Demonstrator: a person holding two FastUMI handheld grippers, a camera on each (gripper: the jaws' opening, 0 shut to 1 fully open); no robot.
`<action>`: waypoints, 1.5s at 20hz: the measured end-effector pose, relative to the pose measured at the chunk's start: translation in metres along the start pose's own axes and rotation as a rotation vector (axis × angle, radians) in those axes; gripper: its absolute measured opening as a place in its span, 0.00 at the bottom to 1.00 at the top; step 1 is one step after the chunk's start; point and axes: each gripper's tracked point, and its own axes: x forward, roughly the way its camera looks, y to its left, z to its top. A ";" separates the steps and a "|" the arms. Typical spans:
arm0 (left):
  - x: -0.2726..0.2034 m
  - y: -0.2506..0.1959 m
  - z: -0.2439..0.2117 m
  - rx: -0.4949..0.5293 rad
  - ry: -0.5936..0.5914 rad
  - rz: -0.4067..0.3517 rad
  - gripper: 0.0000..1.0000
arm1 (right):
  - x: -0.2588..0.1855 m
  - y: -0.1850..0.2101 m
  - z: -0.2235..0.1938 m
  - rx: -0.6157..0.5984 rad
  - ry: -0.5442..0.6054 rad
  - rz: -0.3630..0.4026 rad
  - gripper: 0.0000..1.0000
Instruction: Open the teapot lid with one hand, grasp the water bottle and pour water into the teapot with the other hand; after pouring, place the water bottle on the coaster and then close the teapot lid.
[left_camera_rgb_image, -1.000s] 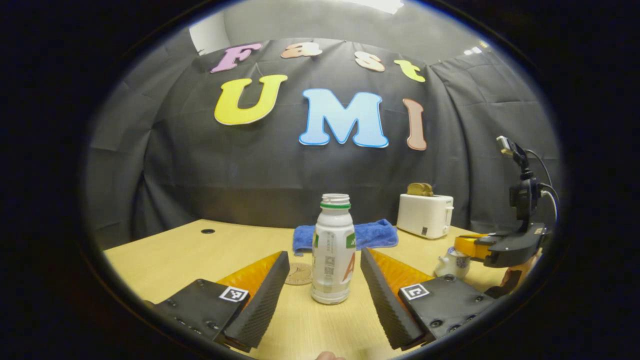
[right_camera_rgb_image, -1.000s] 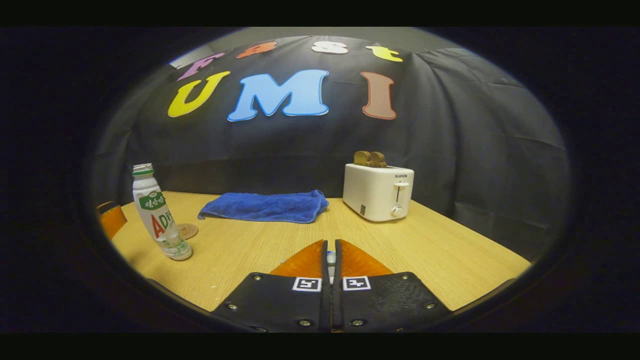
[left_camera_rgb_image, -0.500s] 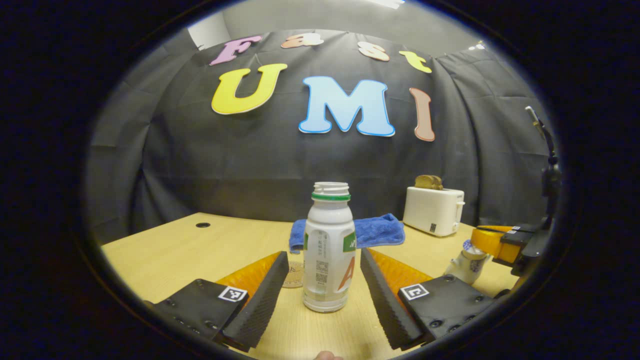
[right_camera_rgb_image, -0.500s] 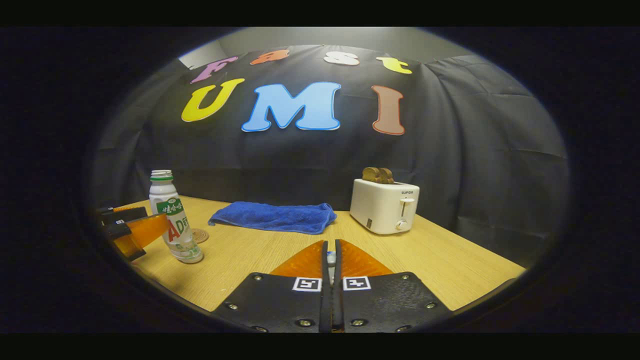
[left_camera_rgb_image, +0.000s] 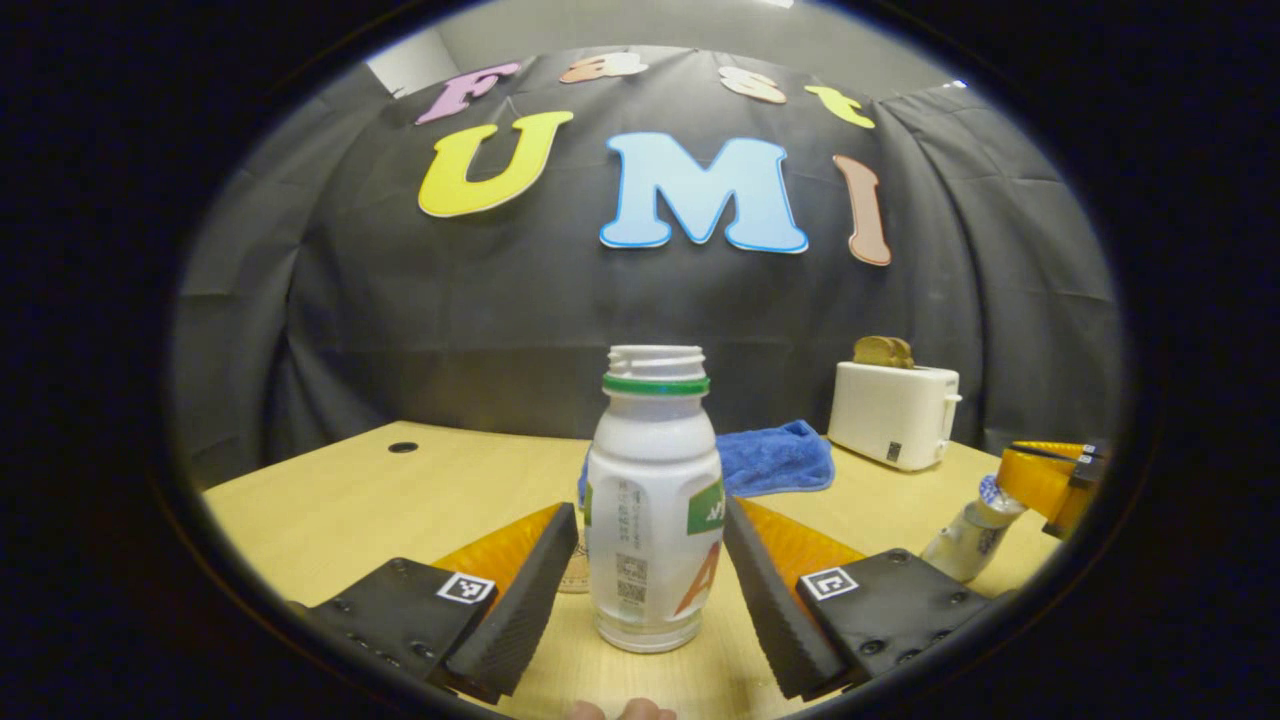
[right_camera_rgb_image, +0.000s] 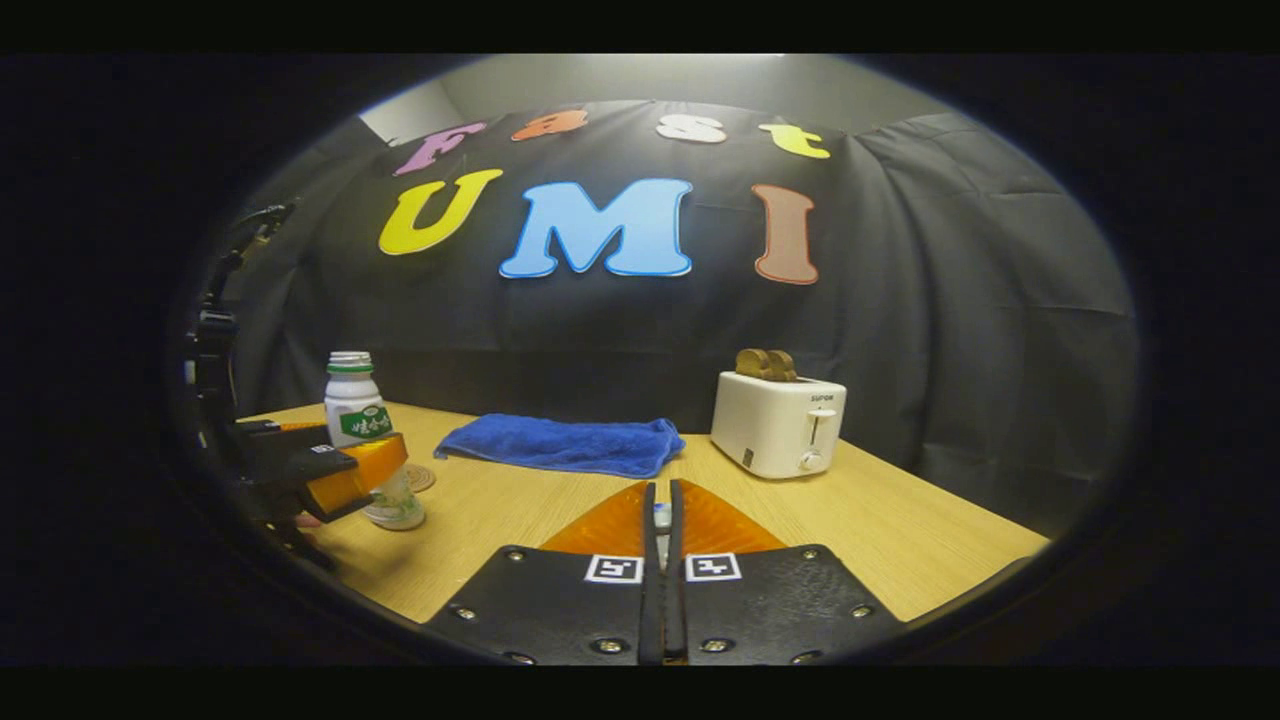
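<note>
Bottle (left_camera_rgb_image: 652, 520) stands upright at centre of the left gripper view, on the counter (left_camera_rgb_image: 330, 500), between the left tongs (left_camera_rgb_image: 648, 590). Tongs are open, fingers on both sides, not pressing yet. Coaster (left_camera_rgb_image: 574, 575) peeks out just behind the bottle, lower centre.

Bottle is white plastic w/ green ring at the neck, no cap, open mouth. Looks light but prob. has water, so it can spill if tipped. Smooth sides, maybe slippy. Best hold: mid body, below the neck.

Teapot (left_camera_rgb_image: 968, 535) sits lower right, small, white w/ blue bits; prob. breaks easy.

Right tongs (right_camera_rgb_image: 660, 520) look closed, a small thing between them; can't tell if it's the lid.
</note>
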 end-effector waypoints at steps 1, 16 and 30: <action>0.001 0.001 0.000 0.002 -0.002 0.005 1.00 | -0.001 0.001 0.000 0.001 0.003 0.006 0.01; -0.006 0.006 0.000 0.056 0.032 -0.002 0.82 | -0.065 0.007 0.015 0.034 -0.045 0.039 0.01; -0.014 0.008 -0.005 0.409 0.031 -0.145 0.79 | -0.152 0.002 -0.020 0.110 -0.030 0.048 0.01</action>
